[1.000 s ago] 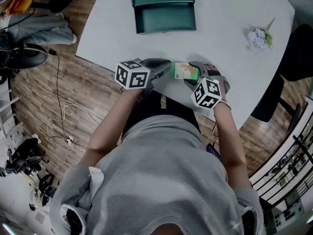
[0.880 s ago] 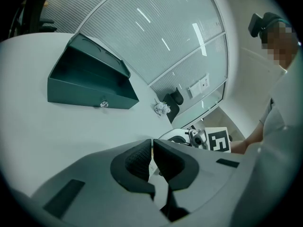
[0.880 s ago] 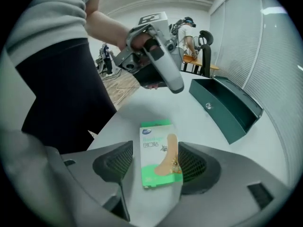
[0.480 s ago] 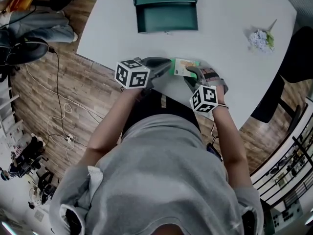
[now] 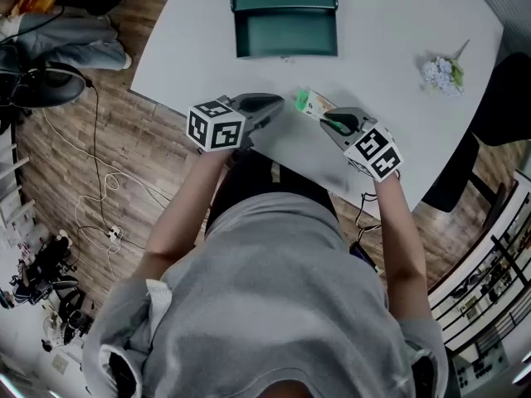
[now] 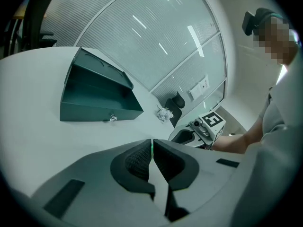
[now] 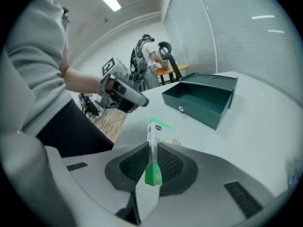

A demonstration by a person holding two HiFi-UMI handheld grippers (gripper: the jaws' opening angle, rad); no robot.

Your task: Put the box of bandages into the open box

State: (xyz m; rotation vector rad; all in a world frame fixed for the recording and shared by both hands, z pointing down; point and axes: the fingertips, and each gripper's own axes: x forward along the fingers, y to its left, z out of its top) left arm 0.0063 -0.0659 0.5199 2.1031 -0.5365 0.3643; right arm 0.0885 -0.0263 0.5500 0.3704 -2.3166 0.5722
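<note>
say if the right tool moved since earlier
Yes. The right tool swung its rear rightward against the open box, and is closing on the bandage box.

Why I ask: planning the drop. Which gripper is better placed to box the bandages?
Right: the right gripper is closing its jaws on the bandage box; the left gripper is shut, empty.

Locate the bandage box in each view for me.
Head view: bandage box at centre, at the right hand-held gripper tips, jaws closing on it.
Left gripper view: not clearly in it.
Right gripper view: low centre, between the jaws.
Shared landmark: open green box.
</note>
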